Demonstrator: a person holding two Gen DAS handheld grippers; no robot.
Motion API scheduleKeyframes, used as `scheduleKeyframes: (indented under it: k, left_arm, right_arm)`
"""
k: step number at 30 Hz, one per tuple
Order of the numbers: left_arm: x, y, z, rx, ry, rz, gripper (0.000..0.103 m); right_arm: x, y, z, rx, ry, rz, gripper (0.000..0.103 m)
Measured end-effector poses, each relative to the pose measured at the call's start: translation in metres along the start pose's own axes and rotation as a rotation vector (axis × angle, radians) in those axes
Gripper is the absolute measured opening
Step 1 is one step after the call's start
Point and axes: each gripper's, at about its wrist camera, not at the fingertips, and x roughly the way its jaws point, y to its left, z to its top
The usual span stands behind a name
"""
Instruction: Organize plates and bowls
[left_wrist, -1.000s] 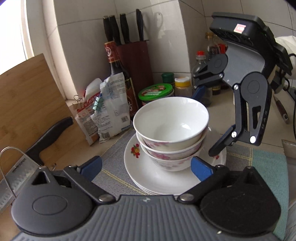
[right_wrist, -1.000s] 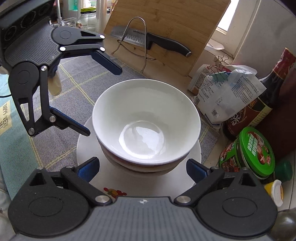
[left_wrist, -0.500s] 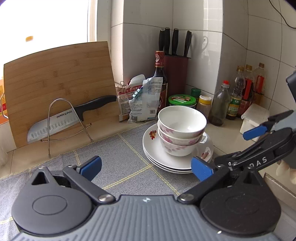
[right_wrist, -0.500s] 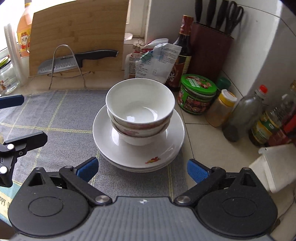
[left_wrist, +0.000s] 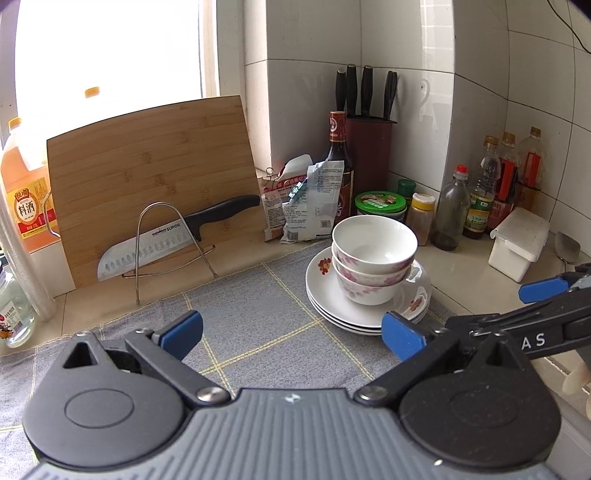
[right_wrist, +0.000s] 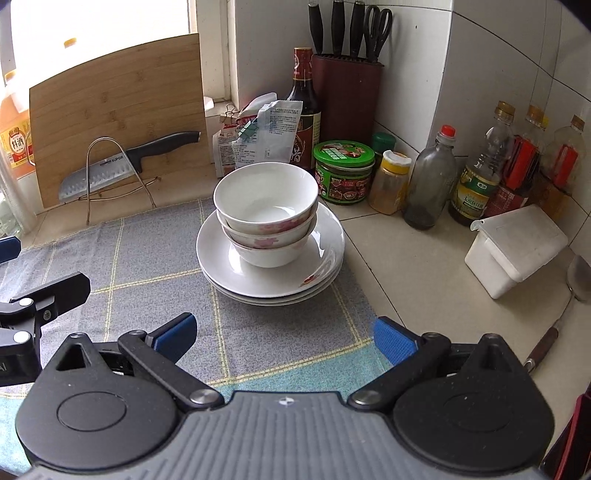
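Three white bowls with pink flowers (left_wrist: 373, 258) (right_wrist: 266, 214) are nested on a stack of white plates (left_wrist: 325, 295) (right_wrist: 218, 254), at the far right corner of the grey checked mat (left_wrist: 258, 310) (right_wrist: 147, 266). My left gripper (left_wrist: 291, 332) is open and holds nothing, well back from the stack over the mat. My right gripper (right_wrist: 282, 334) is also open with nothing in it, back from the stack at the mat's near side. The right gripper's blue-tipped fingers (left_wrist: 543, 290) show at the right edge of the left wrist view.
A bamboo cutting board (left_wrist: 147, 177) leans at the window with a knife (left_wrist: 177, 236) on a wire stand. Packets (right_wrist: 258, 133), a dark sauce bottle (right_wrist: 303, 107), a knife block (right_wrist: 347, 88), jars, bottles and a white lidded box (right_wrist: 517, 247) line the tiled corner.
Both grippers have pulled back and away from the bowl stack, which now sits farther off and untouched. The stack itself has not moved.
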Motion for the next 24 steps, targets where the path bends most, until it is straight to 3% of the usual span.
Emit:
scheduleKeyframes:
  k: [24]
  left_arm:
    - [-0.0058, 0.0013, 0.0015, -0.006, 0.011, 0.043, 0.102]
  right_arm:
    - [-0.0108, 0.0088, 0.0009, -0.007, -0.029, 0.019, 0.103]
